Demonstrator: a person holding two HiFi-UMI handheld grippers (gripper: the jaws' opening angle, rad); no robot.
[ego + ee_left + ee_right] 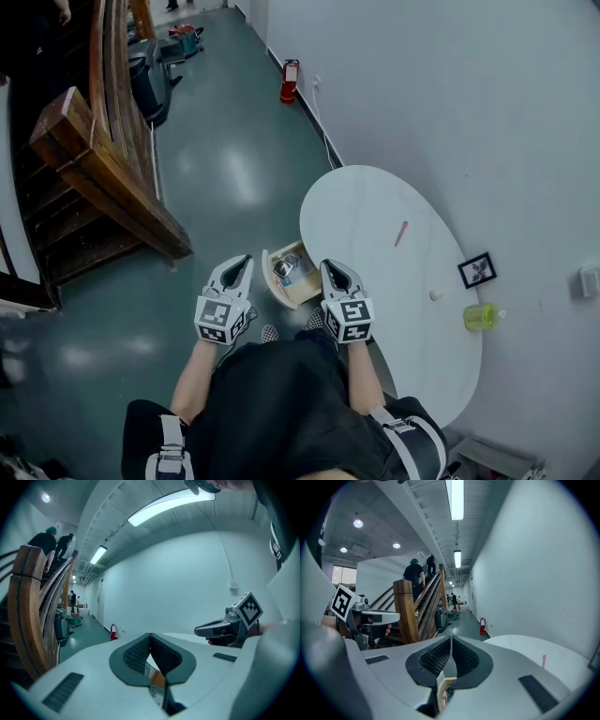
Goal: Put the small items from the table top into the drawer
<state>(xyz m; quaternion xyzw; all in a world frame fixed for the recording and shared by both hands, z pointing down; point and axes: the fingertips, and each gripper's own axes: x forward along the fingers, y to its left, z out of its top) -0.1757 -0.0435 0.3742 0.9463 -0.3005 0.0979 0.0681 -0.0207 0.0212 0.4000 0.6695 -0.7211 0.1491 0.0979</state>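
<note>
The wooden drawer (292, 277) stands pulled out from the white oval table (375, 216) at its left edge, with a few small items inside. My left gripper (242, 264) hovers left of the drawer and my right gripper (330, 269) right of it, above the table's edge. Both are shut with nothing between the jaws. On the table lie a pink stick (401, 233), a small cream ball (435, 294) and a yellow-green bottle (481, 317). The right gripper view shows the pink stick (543, 660) and the drawer (446, 686) below the jaws.
A small black picture frame (477, 270) stands on the table by the wall. A wooden staircase (103, 178) rises at the left, with people on it in the gripper views. A red fire extinguisher (290, 82) stands by the wall. The floor is grey-green.
</note>
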